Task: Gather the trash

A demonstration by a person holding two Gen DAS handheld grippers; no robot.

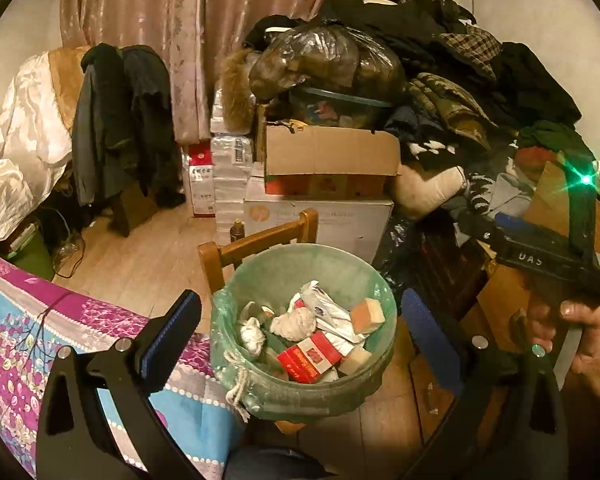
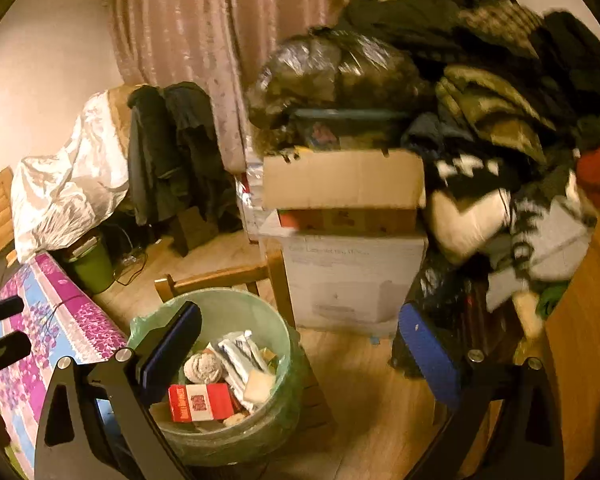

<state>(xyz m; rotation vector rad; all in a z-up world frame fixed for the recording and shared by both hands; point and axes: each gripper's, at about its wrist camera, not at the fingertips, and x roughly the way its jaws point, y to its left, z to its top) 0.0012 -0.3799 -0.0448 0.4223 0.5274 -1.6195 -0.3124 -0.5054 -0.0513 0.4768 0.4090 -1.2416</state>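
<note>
A round bin (image 1: 268, 268) lined with a green bag stands on a wooden chair (image 1: 260, 240). It holds a red and white carton (image 1: 308, 356), crumpled tissues (image 1: 292, 324), wrappers and a sponge block (image 1: 366, 314). My left gripper (image 1: 300, 332) is open and empty, its jaws spread either side of the bin. My right gripper (image 2: 304, 344) is open and empty, above and to the right of the bin (image 2: 236, 308). The right gripper's body (image 1: 552, 268) shows at the right of the left wrist view, held by a hand.
A table with a purple and blue floral cloth (image 1: 32, 320) lies at the left. Stacked cardboard boxes (image 1: 328, 168), a black plastic bag (image 1: 324, 64) and heaped clothes (image 1: 480, 80) fill the back and right. A green container (image 2: 92, 268) stands on the wood floor.
</note>
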